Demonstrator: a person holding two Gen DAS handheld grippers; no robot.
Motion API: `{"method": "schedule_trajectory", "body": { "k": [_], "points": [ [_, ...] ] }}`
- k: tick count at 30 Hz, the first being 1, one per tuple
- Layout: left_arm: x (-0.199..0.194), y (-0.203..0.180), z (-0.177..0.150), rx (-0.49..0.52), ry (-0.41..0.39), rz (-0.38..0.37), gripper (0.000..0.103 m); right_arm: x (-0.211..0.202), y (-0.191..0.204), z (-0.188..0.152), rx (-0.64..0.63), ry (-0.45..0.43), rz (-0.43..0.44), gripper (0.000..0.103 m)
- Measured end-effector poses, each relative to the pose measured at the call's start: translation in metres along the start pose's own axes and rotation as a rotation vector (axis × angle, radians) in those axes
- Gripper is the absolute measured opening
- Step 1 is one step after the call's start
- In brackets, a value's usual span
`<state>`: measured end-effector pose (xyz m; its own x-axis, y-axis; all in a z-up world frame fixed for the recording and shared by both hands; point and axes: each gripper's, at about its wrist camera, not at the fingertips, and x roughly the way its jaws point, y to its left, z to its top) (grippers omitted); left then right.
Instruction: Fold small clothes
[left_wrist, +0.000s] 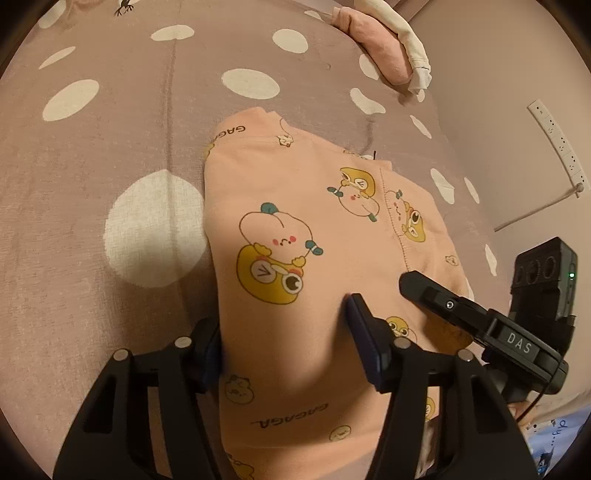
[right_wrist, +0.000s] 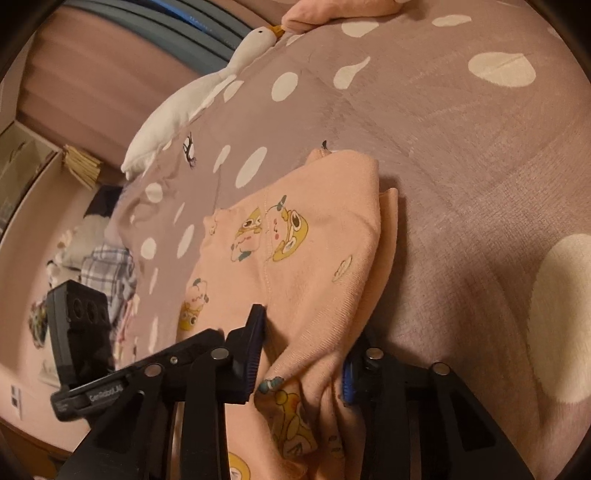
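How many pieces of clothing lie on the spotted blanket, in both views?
3, perhaps more hidden: the peach printed garment in front of the grippers, and a pink garment with a cream garment over it at the blanket's far edge.

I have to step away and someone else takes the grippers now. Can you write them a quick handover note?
Left gripper: jaws astride the near part of the peach garment, grip not clear.
Right gripper: fabric bunched between its fingers, looks pinched.
Garment lies partly folded on the dotted bedspread; pink clothes sit at the far edge.
Left: finish and flatten the fold.
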<state>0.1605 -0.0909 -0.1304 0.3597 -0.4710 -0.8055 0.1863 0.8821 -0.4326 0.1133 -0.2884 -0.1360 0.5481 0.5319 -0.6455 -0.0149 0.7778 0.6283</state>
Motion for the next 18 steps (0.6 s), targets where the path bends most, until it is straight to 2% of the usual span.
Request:
{"method": "schedule_trajectory", "body": {
  "k": [5, 11, 18],
  "points": [
    [-0.004, -0.004, -0.001, 0.022, -0.015, 0.020, 0.044, 0.000, 0.016, 0.000, -0.067, -0.012, -0.051, 0.031],
    [-0.015, -0.005, -0.002, 0.021, -0.041, 0.008, 0.028, -0.006, 0.036, -0.006, -0.152, -0.036, -0.077, 0.029],
    [-0.030, -0.006, -0.006, 0.023, -0.071, -0.003, 0.026, -0.011, 0.054, -0.007, -0.213, -0.064, -0.081, 0.027]
  ]
}}
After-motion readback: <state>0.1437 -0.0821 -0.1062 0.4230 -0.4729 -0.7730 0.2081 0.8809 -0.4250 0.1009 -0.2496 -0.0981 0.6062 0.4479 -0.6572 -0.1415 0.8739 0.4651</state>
